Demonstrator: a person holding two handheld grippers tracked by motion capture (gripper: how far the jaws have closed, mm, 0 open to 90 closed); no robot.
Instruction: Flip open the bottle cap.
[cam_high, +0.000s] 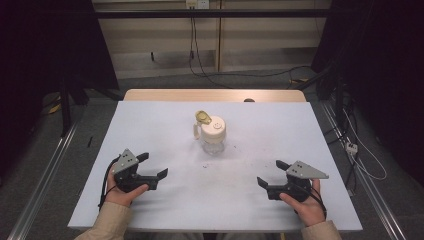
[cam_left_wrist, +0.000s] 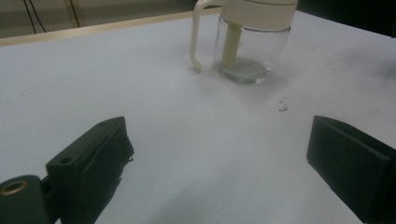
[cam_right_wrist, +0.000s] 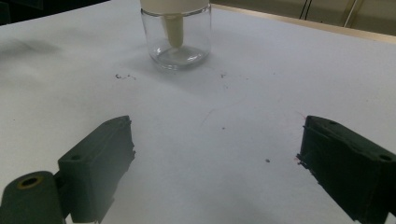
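A clear glass jar (cam_high: 213, 142) with a cream lid (cam_high: 214, 127) and a cream handle stands upright at the middle of the white table (cam_high: 165, 125). In the left gripper view the jar (cam_left_wrist: 250, 51) stands ahead, handle (cam_left_wrist: 195, 35) to its left. It also stands ahead in the right gripper view (cam_right_wrist: 177, 39). My left gripper (cam_high: 152, 165) rests low at the front left, open and empty, jaws pointing right. My right gripper (cam_high: 272, 172) rests at the front right, open and empty, jaws pointing left. Both sit well short of the jar.
Small dark specks (cam_high: 207, 165) lie on the table in front of the jar. A wooden table edge (cam_high: 215, 95) shows behind the white surface. Cables run across the floor (cam_high: 365, 155) at right and behind. A metal rail (cam_high: 45, 170) lies on the floor at left.
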